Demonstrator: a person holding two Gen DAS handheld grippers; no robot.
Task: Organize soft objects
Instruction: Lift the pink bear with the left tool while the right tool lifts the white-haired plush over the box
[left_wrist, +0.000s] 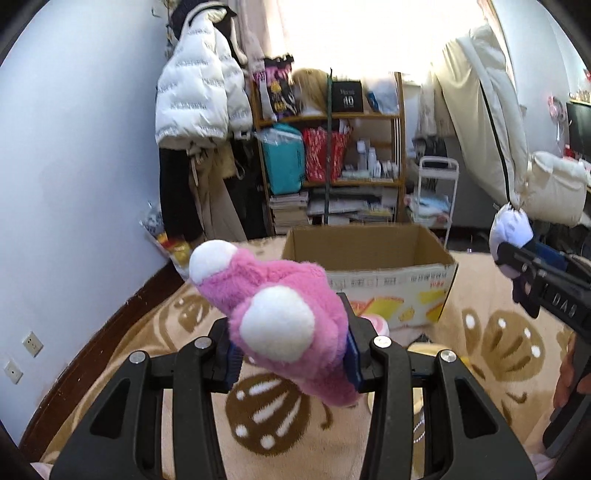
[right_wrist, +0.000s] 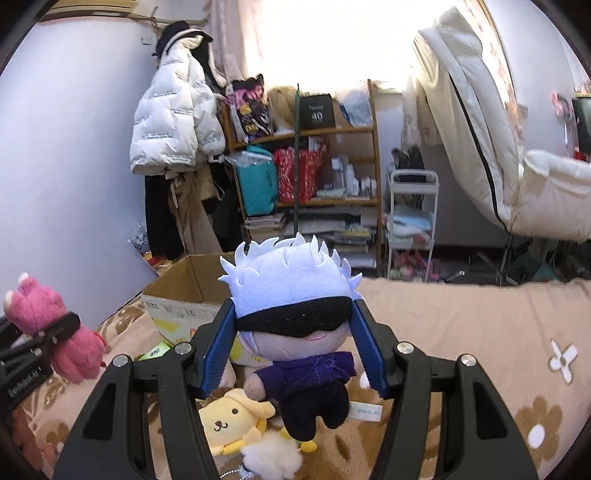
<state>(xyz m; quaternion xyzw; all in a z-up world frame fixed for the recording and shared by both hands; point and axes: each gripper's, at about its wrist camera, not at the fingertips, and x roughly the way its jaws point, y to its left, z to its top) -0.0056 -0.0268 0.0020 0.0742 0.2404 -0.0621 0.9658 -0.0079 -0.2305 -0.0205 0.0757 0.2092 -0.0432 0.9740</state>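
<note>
My left gripper (left_wrist: 291, 354) is shut on a pink plush with white pompom tips (left_wrist: 273, 295), held up above the bed; the same pink plush (right_wrist: 51, 332) shows at the left edge of the right wrist view. My right gripper (right_wrist: 295, 332) is shut on a white-haired doll with a black blindfold and dark purple clothes (right_wrist: 295, 325), gripped at the sides of its head, body hanging below. That doll (left_wrist: 511, 232) appears at the right of the left wrist view. An open cardboard box (left_wrist: 369, 266) stands ahead on the bed.
A yellow dog plush (right_wrist: 229, 421) and a white fluffy pompom (right_wrist: 273, 454) lie on the beige flower-patterned blanket (right_wrist: 480, 350) under the doll. Beyond the bed stand a cluttered wooden shelf (left_wrist: 332, 147), hanging coats (left_wrist: 195, 92) and a white cart (left_wrist: 436, 192).
</note>
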